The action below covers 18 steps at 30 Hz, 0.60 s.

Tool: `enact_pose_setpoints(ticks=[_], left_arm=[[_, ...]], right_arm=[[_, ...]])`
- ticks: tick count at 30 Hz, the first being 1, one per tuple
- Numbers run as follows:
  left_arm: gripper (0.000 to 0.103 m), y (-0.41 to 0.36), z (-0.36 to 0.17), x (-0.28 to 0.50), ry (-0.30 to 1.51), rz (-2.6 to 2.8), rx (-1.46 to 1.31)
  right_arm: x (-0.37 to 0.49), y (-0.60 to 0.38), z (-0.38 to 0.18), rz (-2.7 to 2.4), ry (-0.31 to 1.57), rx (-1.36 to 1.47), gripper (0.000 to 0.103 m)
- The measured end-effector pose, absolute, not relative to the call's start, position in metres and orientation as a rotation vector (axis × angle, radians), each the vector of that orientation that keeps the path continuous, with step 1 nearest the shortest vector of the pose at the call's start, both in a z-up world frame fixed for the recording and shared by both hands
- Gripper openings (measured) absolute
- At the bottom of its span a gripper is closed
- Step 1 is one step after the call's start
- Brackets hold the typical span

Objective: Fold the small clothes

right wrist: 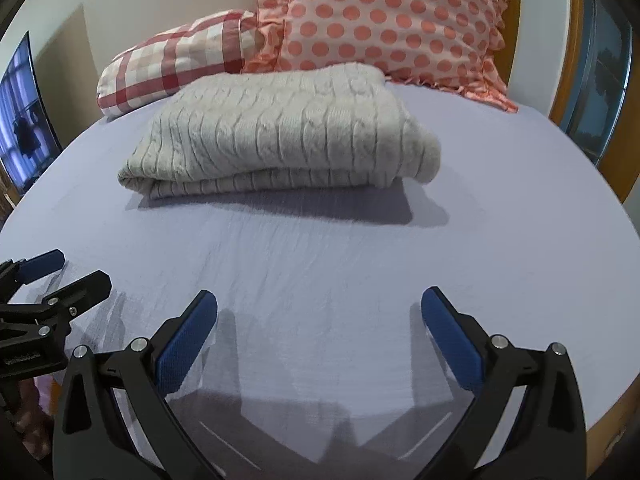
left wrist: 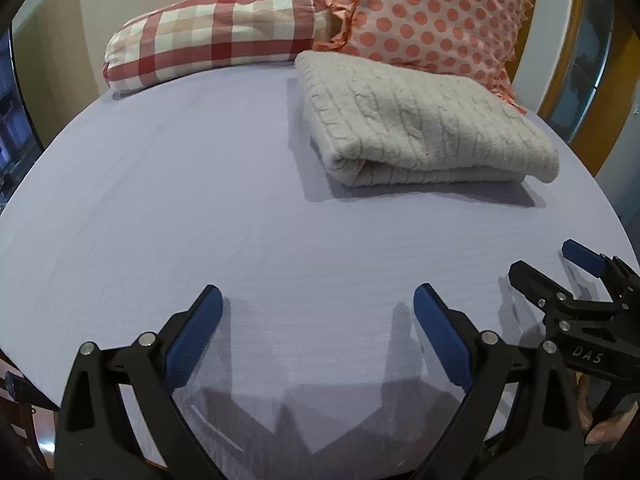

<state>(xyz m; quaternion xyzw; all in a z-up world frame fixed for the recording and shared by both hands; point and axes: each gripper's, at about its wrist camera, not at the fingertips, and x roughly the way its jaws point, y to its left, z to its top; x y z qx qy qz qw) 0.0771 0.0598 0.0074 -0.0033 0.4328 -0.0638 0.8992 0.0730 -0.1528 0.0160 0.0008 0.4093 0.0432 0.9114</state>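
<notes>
A cream cable-knit sweater (left wrist: 424,124) lies folded in a thick rectangle on the lavender bed sheet (left wrist: 200,208), far from both grippers; it also shows in the right wrist view (right wrist: 280,136). My left gripper (left wrist: 318,300) is open and empty, low over the sheet near the bed's front edge. My right gripper (right wrist: 320,302) is open and empty, also over the sheet near the front edge. The right gripper appears at the right of the left wrist view (left wrist: 560,276), and the left gripper at the left of the right wrist view (right wrist: 60,276).
A red checked pillow (left wrist: 216,36) and a pink polka-dot ruffled pillow (left wrist: 432,12) lean against the wall behind the sweater. A wooden frame (left wrist: 568,52) and window stand at the right. A dark screen (right wrist: 24,112) stands at the left.
</notes>
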Motion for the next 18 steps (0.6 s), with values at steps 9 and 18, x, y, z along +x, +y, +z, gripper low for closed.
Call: enact_pose_setpoints(ticks=[9, 18], left_arm=[[0.101, 0.049, 0.003, 0.077, 0.887, -0.110, 0.067], [0.101, 0.050, 0.002, 0.079, 0.883, -0.129, 0.068]], right_arm=[[0.070, -0.151, 0.013, 0.073, 0.854, -0.023, 0.102], [0.069, -0.151, 0.013, 0.079, 0.854, -0.029, 0.102]])
